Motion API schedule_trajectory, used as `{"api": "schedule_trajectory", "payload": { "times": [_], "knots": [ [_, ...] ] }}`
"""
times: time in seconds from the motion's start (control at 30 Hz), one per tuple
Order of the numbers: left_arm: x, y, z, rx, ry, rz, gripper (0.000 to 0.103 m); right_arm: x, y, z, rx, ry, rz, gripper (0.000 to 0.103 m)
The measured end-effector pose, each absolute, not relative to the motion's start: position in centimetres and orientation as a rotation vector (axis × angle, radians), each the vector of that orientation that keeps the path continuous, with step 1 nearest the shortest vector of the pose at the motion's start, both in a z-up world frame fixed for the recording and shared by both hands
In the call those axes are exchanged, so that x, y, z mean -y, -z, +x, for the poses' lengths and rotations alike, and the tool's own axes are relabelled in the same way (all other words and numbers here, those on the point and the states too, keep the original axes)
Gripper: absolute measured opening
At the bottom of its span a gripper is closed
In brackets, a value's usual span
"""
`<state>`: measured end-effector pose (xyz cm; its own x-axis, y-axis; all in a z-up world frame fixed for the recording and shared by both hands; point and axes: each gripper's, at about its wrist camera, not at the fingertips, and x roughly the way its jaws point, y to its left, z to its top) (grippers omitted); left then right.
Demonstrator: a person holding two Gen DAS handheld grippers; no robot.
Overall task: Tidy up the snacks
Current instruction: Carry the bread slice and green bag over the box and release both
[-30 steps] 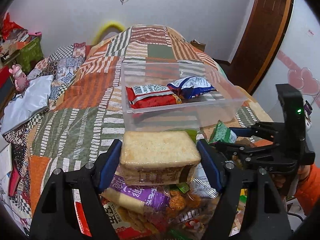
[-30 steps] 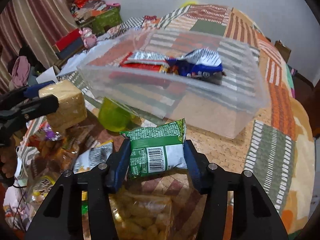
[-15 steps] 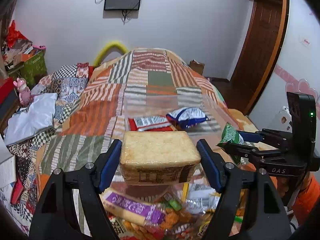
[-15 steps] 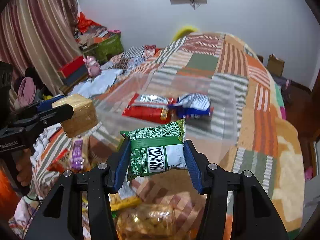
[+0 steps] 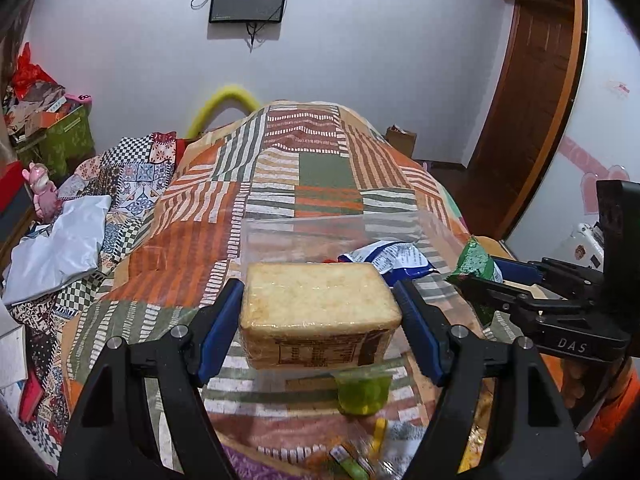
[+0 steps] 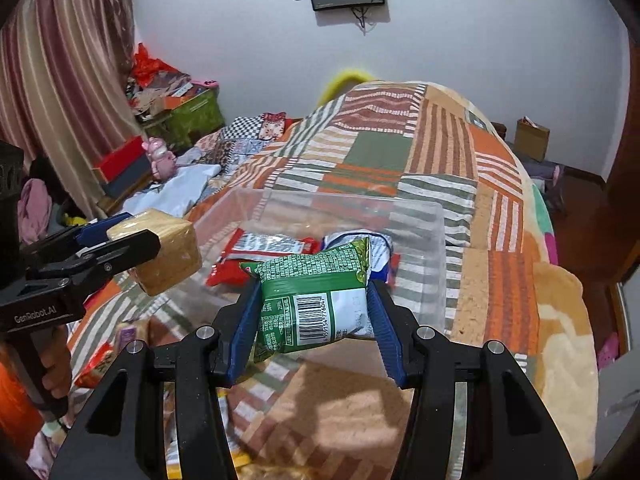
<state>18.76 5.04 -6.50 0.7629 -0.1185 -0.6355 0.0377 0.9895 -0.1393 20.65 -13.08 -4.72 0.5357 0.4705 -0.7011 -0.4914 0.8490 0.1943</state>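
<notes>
- Broadly, the bed (image 5: 320, 168) with its patchwork quilt lies bare beyond the clear plastic bin (image 6: 436, 248), giving open room.
- Open-topped, the bin holds a red packet (image 6: 256, 246) and a blue packet (image 5: 394, 258), both partly hidden.
- Left gripper (image 5: 318, 314) clamps a wrapped bread loaf (image 5: 318, 304), raised before the bin's near rim.
- Right gripper (image 6: 314, 306) pinches a green snack bag (image 6: 316, 296), tilted down over the bin's near edge.
- Loose snacks below are cut off, blurred.

The right gripper (image 6: 314, 306) squeezes a green snack bag (image 6: 316, 300) between its blue pads. Behind the bag sits a clear plastic box (image 6: 436, 248) on the striped bed cover (image 6: 440, 152), with red and blue packets inside. At the left, the left gripper (image 6: 132, 236) holds a wrapped bread block (image 6: 172, 252).
</notes>
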Motion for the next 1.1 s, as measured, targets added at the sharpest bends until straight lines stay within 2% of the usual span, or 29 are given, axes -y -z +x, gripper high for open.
{"api": "schedule_trajectory", "payload": {
  "times": [0.7,1.1],
  "knots": [
    [-3.6,10.7,23.9,-0.856,0.107,-0.099,0.075,11.8,8.9,24.0,-0.943,-0.518,-0.081,0.05],
    [-3.1,12.0,24.0,-0.927,0.108,-0.086,0.076,11.8,8.7,23.6,-0.937,-0.501,-0.089,0.057]
  ]
}}
